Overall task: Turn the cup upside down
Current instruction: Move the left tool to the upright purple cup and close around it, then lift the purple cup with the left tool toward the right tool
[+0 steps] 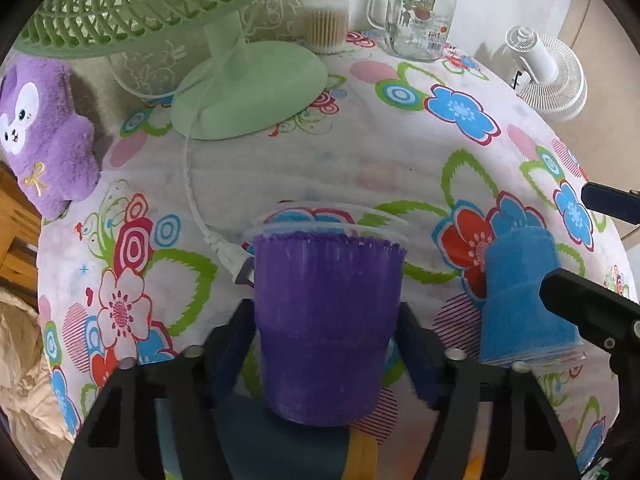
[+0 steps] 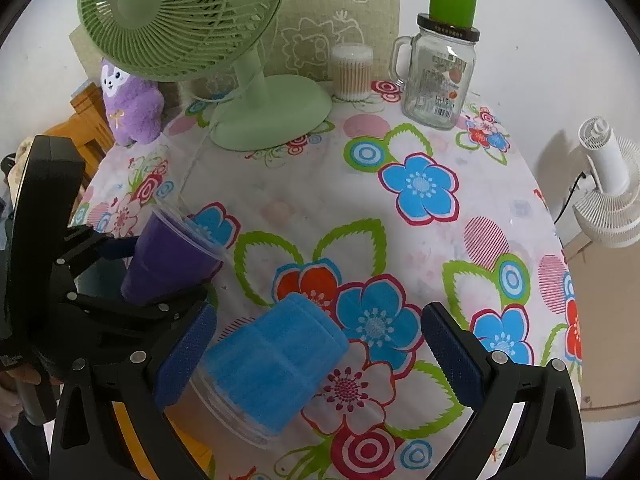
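The left tongs (image 1: 326, 344) clasp a purple plastic cup (image 1: 326, 328) by its lower body, one blue pad pressed to each flank, the cup standing between the fingers with its clear rim toward twelve o'clock in the left wrist view and its closed base toward six. From the right wrist view the same cup (image 2: 172, 258) tilts with its mouth aimed toward one o'clock, apparently lifted off the flowered tabletop (image 2: 320, 208), though contact at its base cannot be told. The right tongs (image 2: 320, 360) stand spread wide and grasp nothing; between their fingers a blue cup (image 2: 270, 364) rests already inverted, base up and rim on the cloth, nearer the left pad (image 2: 186, 360) than the right. In the left wrist view that blue cup (image 1: 524, 300) stands at three o'clock of the purple one, close beside it but apart. The turn ahead seems to hinge on the purple cup's long axis running straight out along the left fingers: a roll of that wrist would likely not bring the mouth down, so a pitch forward appears needed, with open cloth lying at twelve o'clock to receive the rim.
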Action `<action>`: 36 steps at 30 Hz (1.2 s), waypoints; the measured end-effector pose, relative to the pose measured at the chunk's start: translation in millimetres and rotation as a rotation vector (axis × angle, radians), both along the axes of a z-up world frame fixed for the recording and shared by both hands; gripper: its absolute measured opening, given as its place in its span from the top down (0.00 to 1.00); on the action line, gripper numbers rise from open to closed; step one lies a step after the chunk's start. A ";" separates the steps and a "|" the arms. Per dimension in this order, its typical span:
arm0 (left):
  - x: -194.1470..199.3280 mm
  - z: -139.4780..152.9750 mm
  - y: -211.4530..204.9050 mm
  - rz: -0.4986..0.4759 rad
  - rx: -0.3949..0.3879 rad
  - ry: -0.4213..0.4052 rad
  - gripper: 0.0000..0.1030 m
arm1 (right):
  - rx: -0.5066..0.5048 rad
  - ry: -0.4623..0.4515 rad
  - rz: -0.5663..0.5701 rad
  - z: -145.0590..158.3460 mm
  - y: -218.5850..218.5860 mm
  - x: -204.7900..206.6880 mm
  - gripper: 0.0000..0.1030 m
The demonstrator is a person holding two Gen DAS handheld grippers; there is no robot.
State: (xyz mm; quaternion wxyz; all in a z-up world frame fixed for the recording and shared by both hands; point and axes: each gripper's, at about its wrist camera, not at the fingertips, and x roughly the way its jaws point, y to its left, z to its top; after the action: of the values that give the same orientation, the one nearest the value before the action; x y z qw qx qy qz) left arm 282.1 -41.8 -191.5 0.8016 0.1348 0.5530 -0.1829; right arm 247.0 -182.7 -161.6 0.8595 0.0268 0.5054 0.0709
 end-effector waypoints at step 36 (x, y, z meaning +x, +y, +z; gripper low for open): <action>-148.2 114.5 -16.1 0.295 -0.038 -0.118 0.38 | 0.047 -0.087 0.155 82.3 -19.6 -99.9 0.00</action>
State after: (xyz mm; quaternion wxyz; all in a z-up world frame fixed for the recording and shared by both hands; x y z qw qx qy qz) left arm 133.9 -57.8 -77.0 0.8532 0.0476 0.5153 -0.0654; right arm 147.1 -202.3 -79.2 0.8717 0.0048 0.4665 0.1503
